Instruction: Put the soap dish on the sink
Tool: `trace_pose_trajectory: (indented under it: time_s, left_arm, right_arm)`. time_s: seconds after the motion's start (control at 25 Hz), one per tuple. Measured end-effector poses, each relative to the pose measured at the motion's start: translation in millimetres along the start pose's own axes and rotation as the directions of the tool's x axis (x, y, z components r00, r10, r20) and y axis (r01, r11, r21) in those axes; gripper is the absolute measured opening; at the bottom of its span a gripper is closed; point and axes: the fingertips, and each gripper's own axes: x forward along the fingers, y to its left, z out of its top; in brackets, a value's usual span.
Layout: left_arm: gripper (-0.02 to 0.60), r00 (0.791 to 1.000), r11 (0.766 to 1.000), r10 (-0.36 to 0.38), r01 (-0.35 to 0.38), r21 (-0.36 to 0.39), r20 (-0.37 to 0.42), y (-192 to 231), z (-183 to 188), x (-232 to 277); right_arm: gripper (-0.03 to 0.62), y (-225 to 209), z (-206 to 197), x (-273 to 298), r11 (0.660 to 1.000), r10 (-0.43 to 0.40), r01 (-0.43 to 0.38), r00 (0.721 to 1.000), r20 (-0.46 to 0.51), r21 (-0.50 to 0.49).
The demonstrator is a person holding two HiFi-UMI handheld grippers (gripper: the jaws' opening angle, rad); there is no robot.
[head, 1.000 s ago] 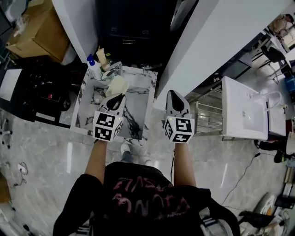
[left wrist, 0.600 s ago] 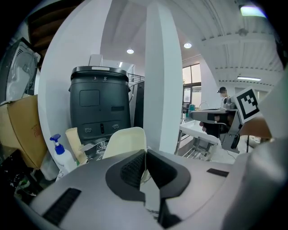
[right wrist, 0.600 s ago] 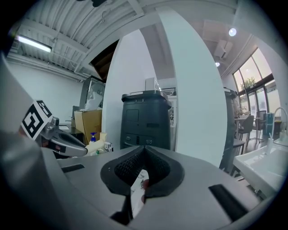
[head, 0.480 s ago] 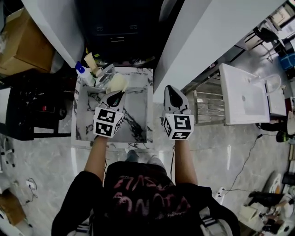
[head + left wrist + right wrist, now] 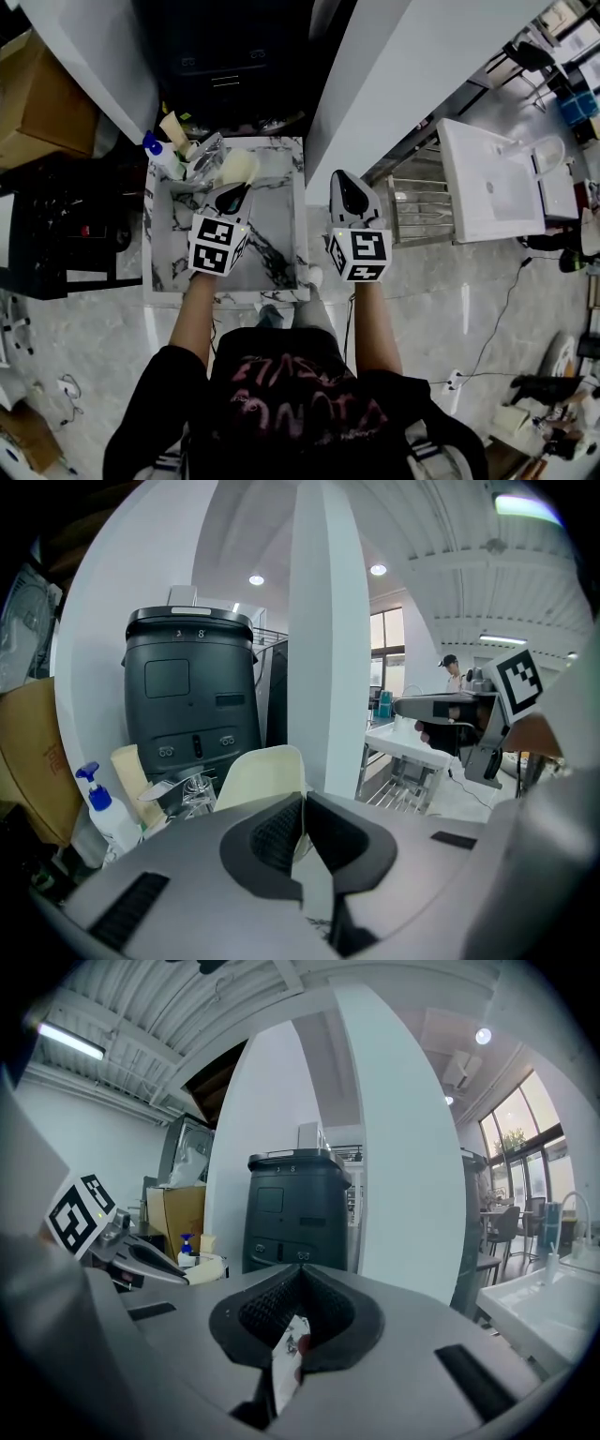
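The left tool is clamped on the edge of the cream soap dish, which sits over the back of the marble sink, just beside the faucet. The right tool hangs off the sink's right side, jaws together on nothing

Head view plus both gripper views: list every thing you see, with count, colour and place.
sink: one, white marble with dark veins, in front of the person
soap dish: one, cream, near the faucet, held by the left claw
faucet: one, chrome, sink's back edge
pump bottle: one, white with blue top, sink's back left corner
beige block: one, behind the pump bottle
machine: one, dark grey, behind the sink
cardboard box: one, brown, far left
basin: one, white, far right
left claw: shut on the soap dish
right claw: shut, empty, right of the sink
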Motion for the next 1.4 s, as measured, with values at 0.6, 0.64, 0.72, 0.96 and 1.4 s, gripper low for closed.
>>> trace_pose_trajectory:
  time_s: [0.6, 0.64, 0.72, 0.96, 1.4]
  left_arm:
    - [0.026, 0.991, 0.999, 0.028, -0.023, 0.037, -0.132, 10.8, -26.0, 70.6]
    - [0.026, 0.989, 0.999, 0.026, -0.021, 0.039, -0.147, 11.6, -29.6, 76.8]
    - [0.026, 0.984, 0.999, 0.023, -0.016, 0.041, -0.176, 12.3, -36.4, 87.6]
    - [0.027, 0.966, 0.999, 0.018, -0.009, 0.036, -0.257, 13.7, -61.7, 117.3]
    - [0.026, 0.940, 1.000, 0.011, -0.006, 0.014, -0.342, 21.5, -90.8, 152.7]
  right_arm:
    - [0.014, -45.3, -13.0, 18.3, 0.999, 0.007, -0.006, 1.000, -0.026, 0.037]
    - [0.014, -48.2, -15.5, 19.6, 0.999, 0.007, -0.006, 0.999, -0.031, 0.040]
    - [0.014, -53.2, -20.1, 22.1, 0.999, 0.008, -0.006, 0.999, -0.040, 0.042]
    - [0.014, -71.4, -33.8, 30.8, 0.999, 0.002, 0.002, 0.998, -0.068, 0.052]
    - [0.014, -89.9, -52.4, 42.9, 0.998, -0.002, 0.008, 0.994, -0.112, 0.059]
